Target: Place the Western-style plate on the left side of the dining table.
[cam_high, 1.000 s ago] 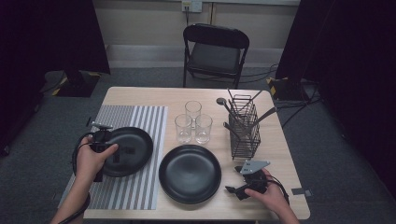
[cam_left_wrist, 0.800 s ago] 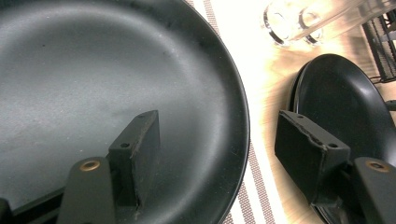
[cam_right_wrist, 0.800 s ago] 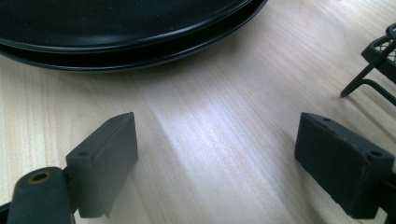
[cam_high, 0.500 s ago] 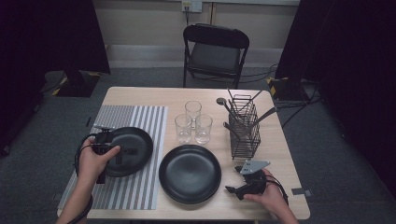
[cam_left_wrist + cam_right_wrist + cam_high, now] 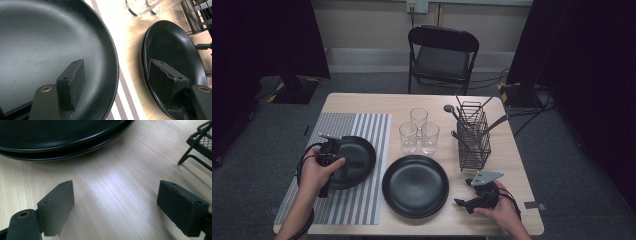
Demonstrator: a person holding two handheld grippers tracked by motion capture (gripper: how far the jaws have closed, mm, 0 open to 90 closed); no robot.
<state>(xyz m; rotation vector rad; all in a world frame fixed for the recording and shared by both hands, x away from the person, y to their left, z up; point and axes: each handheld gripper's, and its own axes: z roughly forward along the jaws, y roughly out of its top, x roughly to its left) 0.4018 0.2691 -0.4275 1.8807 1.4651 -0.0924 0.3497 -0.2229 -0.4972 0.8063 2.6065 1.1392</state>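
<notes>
1. Since the earlier frames, the left hand-held gripper (image 5: 343, 162) has slid back toward the person across the left plate (image 5: 357, 150); the right hand-held gripper (image 5: 462, 192) has kept its place on the counter (image 5: 512, 160).

2. High view: the left plate lies on the striped mat (image 5: 362, 125), at the counter's left. A second plate (image 5: 415, 186) sits just beside the mat, toward the near edge. Three glasses (image 5: 419, 132) stand behind it, and a wire caddy (image 5: 474, 135) with utensils stands to their right. The right hand rests its hand-held gripper on the bare wood just right of the second plate, probably parked while the left does the work.

3. Left gripper view: the left hand-held gripper (image 5: 115, 82) is open, its jaws spread wide. One jaw hangs over the left plate's (image 5: 50, 37) inner surface and the other beyond its rim, above the second plate (image 5: 175, 50), so the rim runs between them. That straddle looks like a set-up for pinching the rim, not yet closed.

4. Right gripper view: the right hand-held gripper (image 5: 115, 205) is open too, with nothing but wood between its jaws. The second plate (image 5: 62, 135) lies just ahead, seemingly one plate stacked on another. The caddy's (image 5: 200, 142) foot stands off to the side.
</notes>
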